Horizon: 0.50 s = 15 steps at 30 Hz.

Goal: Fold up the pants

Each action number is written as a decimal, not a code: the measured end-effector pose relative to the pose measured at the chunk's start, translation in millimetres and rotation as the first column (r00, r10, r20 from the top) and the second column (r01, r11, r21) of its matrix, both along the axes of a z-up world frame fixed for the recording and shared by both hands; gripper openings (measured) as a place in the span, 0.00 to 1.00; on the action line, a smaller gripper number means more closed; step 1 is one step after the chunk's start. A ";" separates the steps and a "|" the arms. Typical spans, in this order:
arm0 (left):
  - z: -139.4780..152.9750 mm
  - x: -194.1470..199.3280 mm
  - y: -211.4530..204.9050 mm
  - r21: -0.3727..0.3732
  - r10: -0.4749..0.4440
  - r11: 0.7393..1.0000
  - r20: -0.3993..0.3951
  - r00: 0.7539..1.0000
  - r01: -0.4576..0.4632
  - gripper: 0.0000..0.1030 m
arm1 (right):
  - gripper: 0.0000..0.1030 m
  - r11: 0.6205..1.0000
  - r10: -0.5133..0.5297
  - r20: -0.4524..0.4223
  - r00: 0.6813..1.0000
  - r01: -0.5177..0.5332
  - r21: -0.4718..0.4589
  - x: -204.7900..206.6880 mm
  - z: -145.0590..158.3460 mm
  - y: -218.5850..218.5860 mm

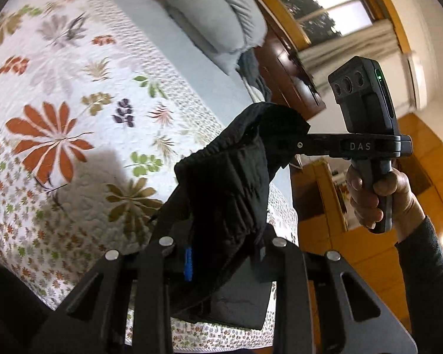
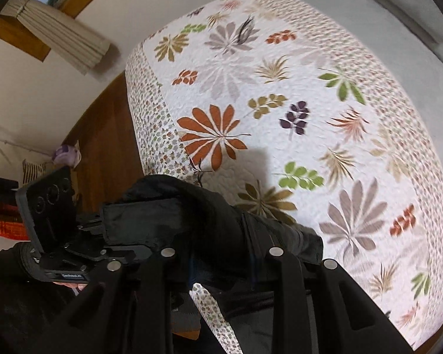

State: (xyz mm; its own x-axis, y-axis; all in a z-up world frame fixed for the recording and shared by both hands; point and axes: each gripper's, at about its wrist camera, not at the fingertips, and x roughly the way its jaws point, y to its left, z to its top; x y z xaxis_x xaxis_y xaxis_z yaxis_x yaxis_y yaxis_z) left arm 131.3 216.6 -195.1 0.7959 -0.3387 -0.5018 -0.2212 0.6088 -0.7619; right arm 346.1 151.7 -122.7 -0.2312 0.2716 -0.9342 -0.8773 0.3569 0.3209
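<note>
The black pants [image 1: 230, 183] hang in the air above the near edge of a bed with a floral quilt [image 1: 73, 94]. My left gripper [image 1: 221, 253] is shut on the pants, cloth bunched between its fingers. My right gripper [image 1: 283, 144] reaches in from the right and is shut on the waistband's other end. In the right wrist view the pants [image 2: 192, 206] drape over my right gripper [image 2: 221, 253], and my left gripper [image 2: 103, 230] grips them at the left. The fingertips are hidden by cloth.
A grey pillow [image 1: 212, 14] lies at the head of the bed, by a dark wooden headboard [image 1: 283, 67]. A window with curtains [image 1: 339, 41] and orange wooden floor [image 1: 422, 159] lie beyond. The quilt [image 2: 295, 103] spreads wide ahead.
</note>
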 end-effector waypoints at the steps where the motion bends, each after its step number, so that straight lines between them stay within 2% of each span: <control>1: 4.7 0.8 -7.6 0.012 -0.013 1.000 0.004 1.000 0.013 0.26 | 0.25 1.000 -0.009 0.004 1.000 0.009 0.006 -0.4 2.6 -6.6; 15: 40.9 16.7 -90.7 0.120 -0.155 0.981 0.010 0.988 0.153 0.25 | 0.25 0.988 -0.137 0.047 0.989 0.133 0.074 2.1 32.0 -112.3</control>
State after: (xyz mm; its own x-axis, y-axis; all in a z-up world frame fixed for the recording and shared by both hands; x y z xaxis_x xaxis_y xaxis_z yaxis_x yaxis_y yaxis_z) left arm 148.0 126.0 -154.2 0.7488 -0.3967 -0.5310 -0.1042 0.7207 -0.6854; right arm 348.2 39.5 -90.7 -0.1395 0.3629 -0.9213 -0.8386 0.4515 0.3048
